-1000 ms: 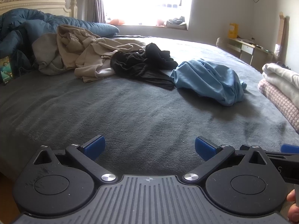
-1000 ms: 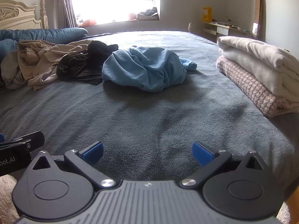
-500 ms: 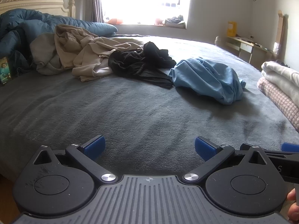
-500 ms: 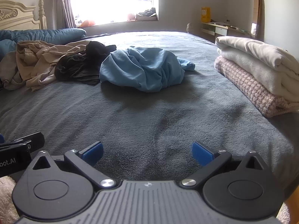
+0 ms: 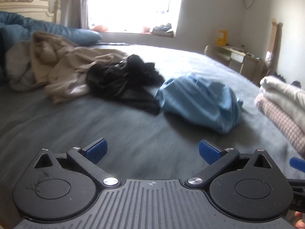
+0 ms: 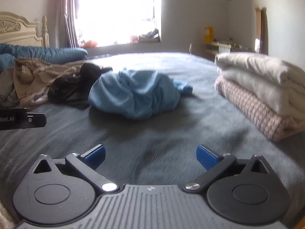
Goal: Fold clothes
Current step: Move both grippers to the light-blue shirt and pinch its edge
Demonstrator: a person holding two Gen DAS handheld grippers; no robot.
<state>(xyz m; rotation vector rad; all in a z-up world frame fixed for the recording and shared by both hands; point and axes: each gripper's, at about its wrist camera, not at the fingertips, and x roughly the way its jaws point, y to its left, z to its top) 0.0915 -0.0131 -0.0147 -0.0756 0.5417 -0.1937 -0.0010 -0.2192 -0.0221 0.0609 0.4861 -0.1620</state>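
Note:
A crumpled light blue garment (image 5: 200,99) (image 6: 133,93) lies on the dark grey bed, ahead of both grippers. A black garment (image 5: 122,82) (image 6: 72,87) lies to its left, and a beige garment heap (image 5: 63,70) (image 6: 36,76) further left. My left gripper (image 5: 152,150) is open and empty, low over the bedspread. My right gripper (image 6: 150,154) is open and empty, low over the bedspread in front of the blue garment. Part of the left gripper (image 6: 22,118) shows at the left edge of the right wrist view.
A stack of folded clothes, white on pink-checked (image 6: 263,93) (image 5: 282,103), sits at the bed's right. A blue duvet (image 5: 47,28) and cream headboard (image 5: 24,5) are at far left. A window, a desk (image 5: 240,57) and a yellow box stand behind.
Both grippers have moved forward over the bed toward the clothes, which now look nearer. Both stay open and empty. The views are motion blurred.

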